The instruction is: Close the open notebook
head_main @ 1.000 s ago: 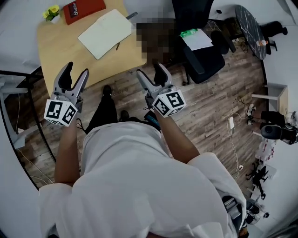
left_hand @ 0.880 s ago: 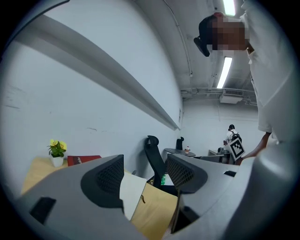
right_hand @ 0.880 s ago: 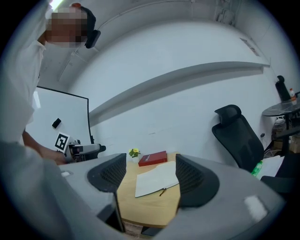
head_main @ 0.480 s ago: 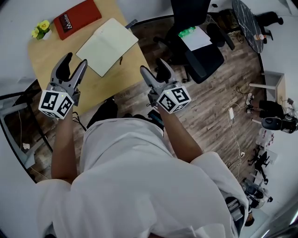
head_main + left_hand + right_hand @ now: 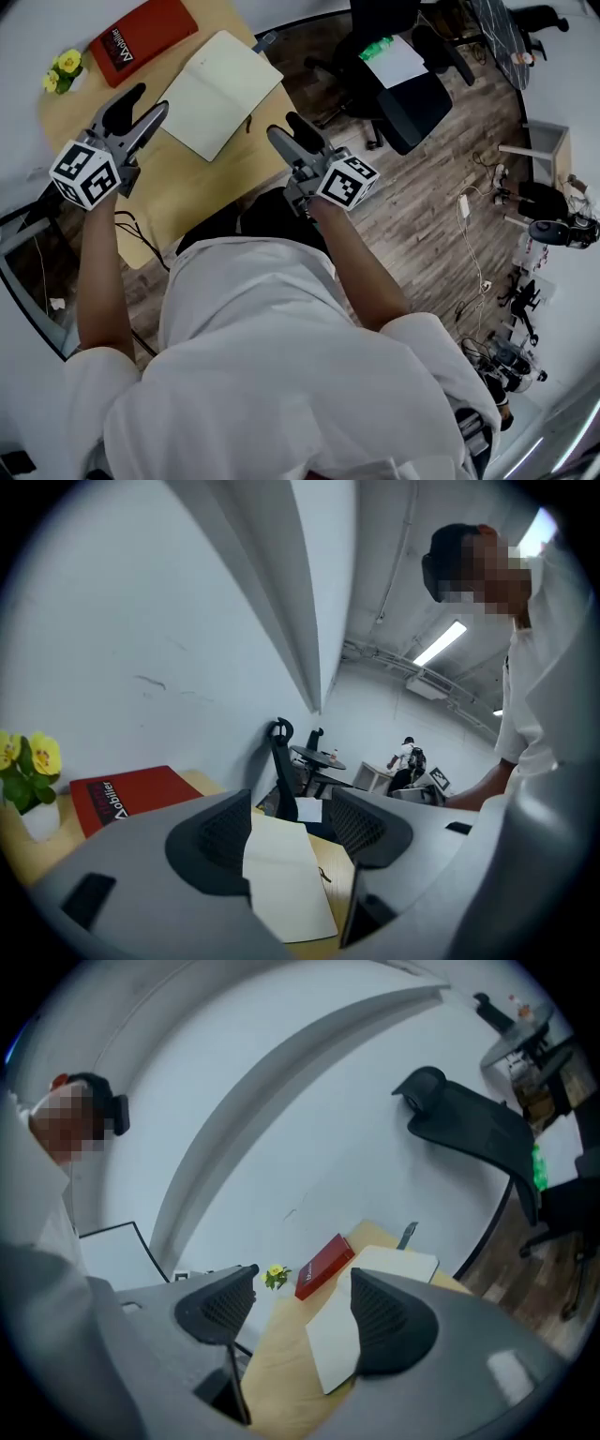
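The open notebook (image 5: 221,92) lies flat with blank cream pages up on the wooden table (image 5: 192,183). My left gripper (image 5: 144,103) hovers over the table just left of it, jaws open and empty. In the left gripper view the left gripper (image 5: 291,832) frames the notebook (image 5: 291,897) between its pads without touching it. My right gripper (image 5: 287,131) is open at the table's near right edge, just right of the notebook. The right gripper view shows the right gripper (image 5: 295,1299) with the notebook (image 5: 330,1346) beyond it.
A red book (image 5: 141,37) and a small pot of yellow flowers (image 5: 60,69) sit at the table's far left. A small dark pen-like object (image 5: 249,122) lies by the notebook. A black office chair (image 5: 408,89) holding papers stands to the right on wooden floor. White walls bound the table's far side.
Both grippers have moved forward to the table. The left now hangs over the tabletop beside the notebook and the right, rolled, has reached the table's near edge.
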Demonstrator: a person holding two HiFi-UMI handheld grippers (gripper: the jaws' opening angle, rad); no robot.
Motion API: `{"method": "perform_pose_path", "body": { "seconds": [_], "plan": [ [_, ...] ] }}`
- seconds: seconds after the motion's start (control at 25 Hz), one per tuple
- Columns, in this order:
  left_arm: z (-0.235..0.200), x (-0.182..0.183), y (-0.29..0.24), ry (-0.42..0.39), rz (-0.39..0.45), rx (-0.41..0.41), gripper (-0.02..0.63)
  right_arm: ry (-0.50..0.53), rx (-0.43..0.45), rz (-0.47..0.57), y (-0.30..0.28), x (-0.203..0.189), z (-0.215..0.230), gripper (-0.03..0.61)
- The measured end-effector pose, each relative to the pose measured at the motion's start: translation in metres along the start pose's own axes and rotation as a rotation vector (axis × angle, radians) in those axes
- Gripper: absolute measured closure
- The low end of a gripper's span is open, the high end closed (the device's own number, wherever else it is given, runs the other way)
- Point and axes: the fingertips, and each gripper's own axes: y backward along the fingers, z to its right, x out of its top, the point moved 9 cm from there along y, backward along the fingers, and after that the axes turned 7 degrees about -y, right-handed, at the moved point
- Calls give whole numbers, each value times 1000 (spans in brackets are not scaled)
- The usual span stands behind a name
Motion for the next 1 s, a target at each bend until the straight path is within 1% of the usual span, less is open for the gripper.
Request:
{"method": "perform_pose_path", "body": {
  "seconds": [0.16, 0.32, 0.4, 0.44, 0.52, 0.64, 0.72, 0.84, 1.0],
  "plan": [
    [-30, -9, -25, 71, -95, -143, 356, -201, 22, -41, -17, -16, 17, 249],
    [-62, -24, -47, 86, -255, -230, 356, -336, 10, -75, -27, -43, 40, 250],
    [-75, -37, -58, 110, -326, -278, 356, -397, -3, -87, -30, -58, 52, 250],
    [-81, -45, -64, 132, -353, -303, 356, -427, -10, -89, -32, -64, 58, 250],
    [-93, -61, -74, 202, -385, -342, 356, -487, -26, -87, -37, -74, 69, 252],
    [-113, -83, -81, 311, -416, -357, 356, -541, -53, -92, -45, -82, 82, 253],
    [-124, -95, -84, 354, -453, -359, 356, -581, -95, -105, -47, -86, 90, 255],
    [-132, -107, -87, 379, -517, -380, 356, -618, -137, -121, -53, -86, 93, 259],
    [-143, -113, -95, 387, -561, -400, 356, -610, -169, -140, -62, -86, 95, 262]
  ]
}}
